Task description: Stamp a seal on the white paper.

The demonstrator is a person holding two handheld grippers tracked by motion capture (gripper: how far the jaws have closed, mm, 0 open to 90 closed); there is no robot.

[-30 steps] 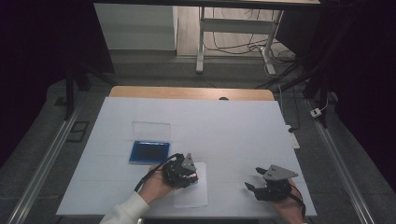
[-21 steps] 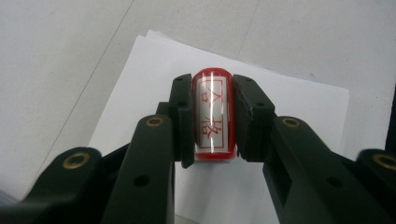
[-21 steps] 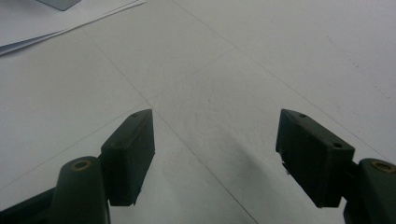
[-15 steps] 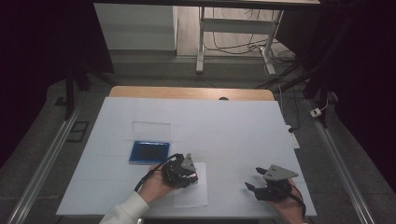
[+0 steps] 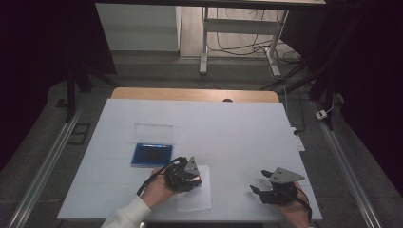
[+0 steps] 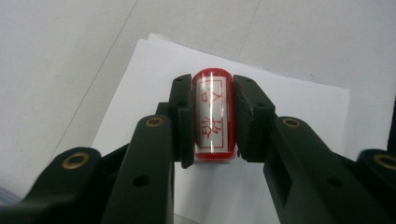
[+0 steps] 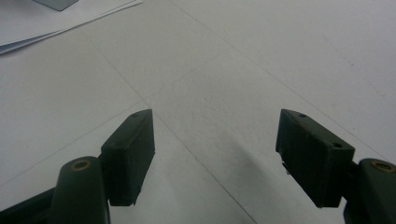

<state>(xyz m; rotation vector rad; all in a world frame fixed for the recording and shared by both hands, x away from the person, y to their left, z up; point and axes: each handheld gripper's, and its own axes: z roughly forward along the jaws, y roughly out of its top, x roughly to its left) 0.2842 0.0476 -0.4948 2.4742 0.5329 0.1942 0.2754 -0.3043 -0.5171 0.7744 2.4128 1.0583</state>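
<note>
While the left gripper (image 6: 212,116) clamps a red stamp (image 6: 213,114) over paper (image 6: 289,107), the right gripper's (image 7: 215,154) fingers gape apart.

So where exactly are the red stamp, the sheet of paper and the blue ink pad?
red stamp (image 6: 213,115): left gripper view, its labelled side between the tool's jaws.
sheet of paper (image 5: 195,201): high view, bare lower part.
blue ink pad (image 5: 151,154): high view, middle of its dark pad.

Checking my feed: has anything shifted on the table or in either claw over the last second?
Nothing visibly changed. The left claw stays shut on the red cylindrical stamp with the white label over the white sheet of paper, the right claw stays open above the white table cover, and the blue ink pad box with its clear lid lies where it was.
</note>
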